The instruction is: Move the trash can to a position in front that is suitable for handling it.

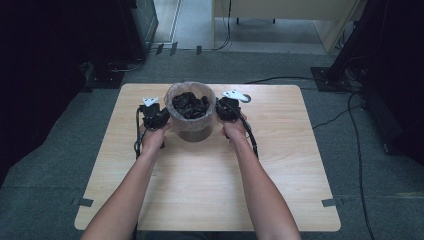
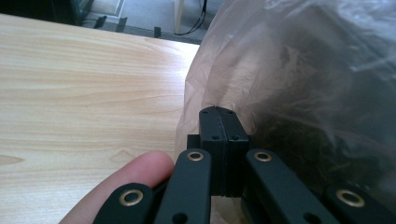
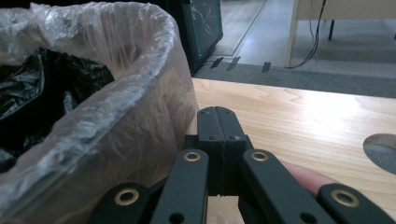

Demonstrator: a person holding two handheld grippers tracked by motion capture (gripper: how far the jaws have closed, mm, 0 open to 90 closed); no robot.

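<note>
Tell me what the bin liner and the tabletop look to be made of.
Bin liner: thin translucent plastic film, probably; it is glossy, crinkled and folded over the bin's rim. Tabletop: pale wood or wood-look laminate; grain lines show under a smooth, slightly shiny finish.

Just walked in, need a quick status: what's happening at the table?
A person holds a gripper in each hand on either side of a small bin lined with a clear plastic bag, which stands on the wooden table. Crumpled black plastic lies inside the bin. The left gripper and the right gripper both have their fingers pressed together, tips right at the bag's outer film. Whether either has pinched any film can't be told. The bag still sits over the rim.
</note>
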